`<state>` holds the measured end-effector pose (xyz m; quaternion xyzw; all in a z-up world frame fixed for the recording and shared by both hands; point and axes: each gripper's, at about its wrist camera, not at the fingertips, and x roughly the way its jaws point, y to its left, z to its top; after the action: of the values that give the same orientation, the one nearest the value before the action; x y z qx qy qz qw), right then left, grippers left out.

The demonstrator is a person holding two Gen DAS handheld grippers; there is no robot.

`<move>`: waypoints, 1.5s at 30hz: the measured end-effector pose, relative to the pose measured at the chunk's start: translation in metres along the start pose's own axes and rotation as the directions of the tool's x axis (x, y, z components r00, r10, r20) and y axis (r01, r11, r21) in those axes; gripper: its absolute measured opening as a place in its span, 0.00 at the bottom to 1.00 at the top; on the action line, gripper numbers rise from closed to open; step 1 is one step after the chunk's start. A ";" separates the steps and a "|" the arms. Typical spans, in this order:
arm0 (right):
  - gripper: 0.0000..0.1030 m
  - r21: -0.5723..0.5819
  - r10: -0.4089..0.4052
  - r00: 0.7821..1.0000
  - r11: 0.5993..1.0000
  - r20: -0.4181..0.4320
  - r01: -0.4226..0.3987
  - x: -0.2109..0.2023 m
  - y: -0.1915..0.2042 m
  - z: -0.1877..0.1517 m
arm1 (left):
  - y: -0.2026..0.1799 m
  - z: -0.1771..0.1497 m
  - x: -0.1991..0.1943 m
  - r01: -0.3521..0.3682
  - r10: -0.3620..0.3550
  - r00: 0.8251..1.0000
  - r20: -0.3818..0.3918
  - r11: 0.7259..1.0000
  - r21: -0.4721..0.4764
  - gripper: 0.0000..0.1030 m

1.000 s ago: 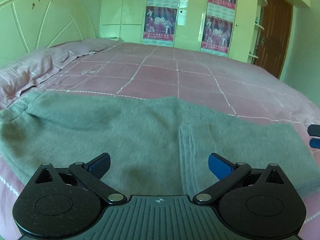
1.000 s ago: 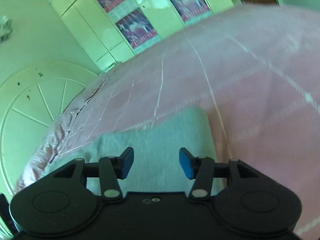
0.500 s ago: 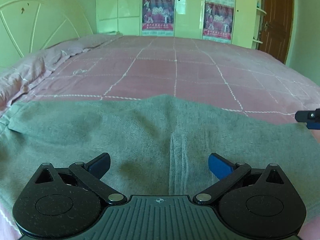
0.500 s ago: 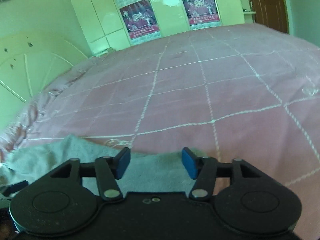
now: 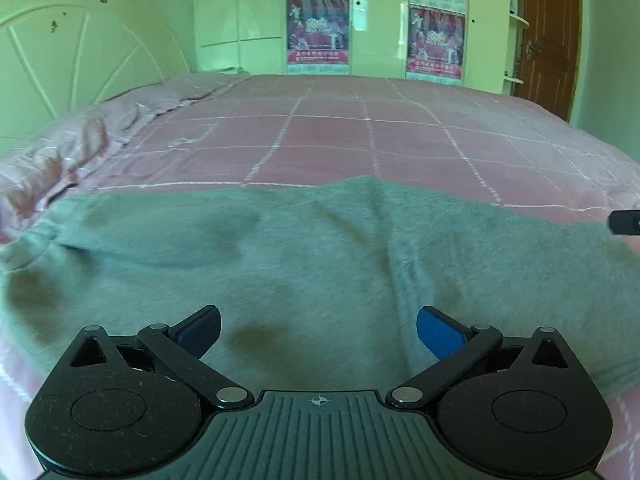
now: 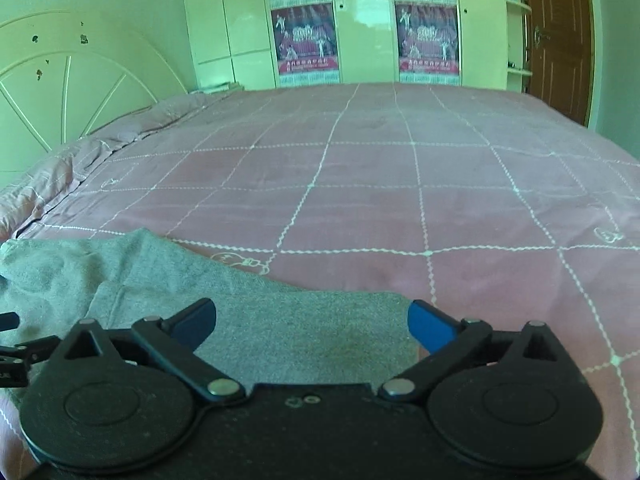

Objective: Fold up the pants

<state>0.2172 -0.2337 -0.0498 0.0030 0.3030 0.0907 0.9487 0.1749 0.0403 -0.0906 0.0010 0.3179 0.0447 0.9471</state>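
Note:
Grey pants (image 5: 320, 256) lie spread flat across the near part of a pink bed. My left gripper (image 5: 318, 330) is open and empty, low over the middle of the pants. The pants' right end (image 6: 304, 328) shows in the right wrist view, and my right gripper (image 6: 312, 322) is open over it, holding nothing. Part of my right gripper (image 5: 626, 222) shows at the right edge of the left wrist view. Part of my left gripper (image 6: 12, 354) shows at the left edge of the right wrist view.
The pink checked bedspread (image 6: 360, 184) stretches far ahead. A rumpled pink pillow area (image 5: 60, 152) and a white headboard (image 5: 60, 64) are on the left. Wardrobes with posters (image 5: 318, 32) and a brown door (image 5: 550, 36) stand at the back.
Both grippers have levelled out and now face straight across the bed. The right gripper's jaws have opened wider. The pants lie in the same place.

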 end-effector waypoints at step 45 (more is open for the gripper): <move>0.94 -0.229 -0.039 0.996 0.973 -0.085 0.019 0.030 0.170 -0.054 | 0.251 -0.033 0.090 0.162 -0.095 0.985 0.146 0.808 -0.567 0.50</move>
<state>0.1814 -0.0642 -0.1005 -0.1145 0.3326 0.1110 0.9295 0.2056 0.2971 -0.1631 -0.3047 0.2357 0.0744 0.9198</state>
